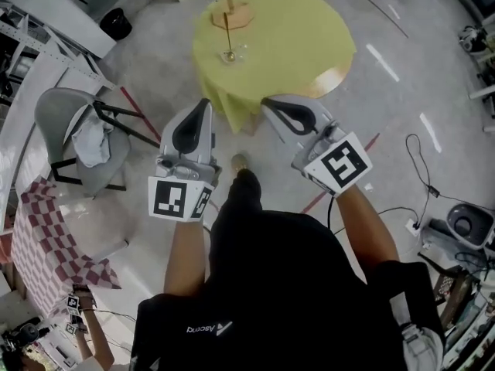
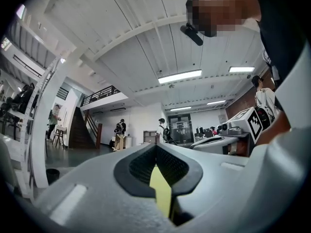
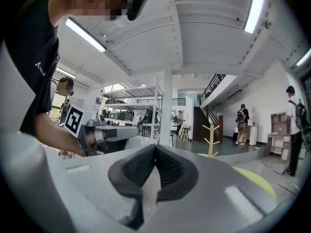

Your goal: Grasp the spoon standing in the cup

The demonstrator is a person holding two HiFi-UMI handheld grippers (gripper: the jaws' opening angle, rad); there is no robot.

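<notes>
A small clear cup [image 1: 230, 53] stands on the round table with the yellow cloth [image 1: 294, 37], far ahead of me. A thin spoon [image 1: 227, 31] stands upright in the cup. My left gripper [image 1: 203, 103] and right gripper [image 1: 267, 102] are held at chest height, well short of the table, both with jaws together and nothing between them. The left gripper view points up at the ceiling, with my left gripper [image 2: 155, 147] shut and the right one [image 2: 228, 132] beside it. In the right gripper view my right gripper [image 3: 155, 147] is shut; the cup is not visible there.
A wooden stand base [image 1: 232, 12] sits on the table behind the cup. A grey chair with a cloth [image 1: 81, 134] and a checkered cloth [image 1: 46, 242] are at the left. Cables [image 1: 421, 178] lie at the right. A black bin [image 1: 116, 23] stands far left.
</notes>
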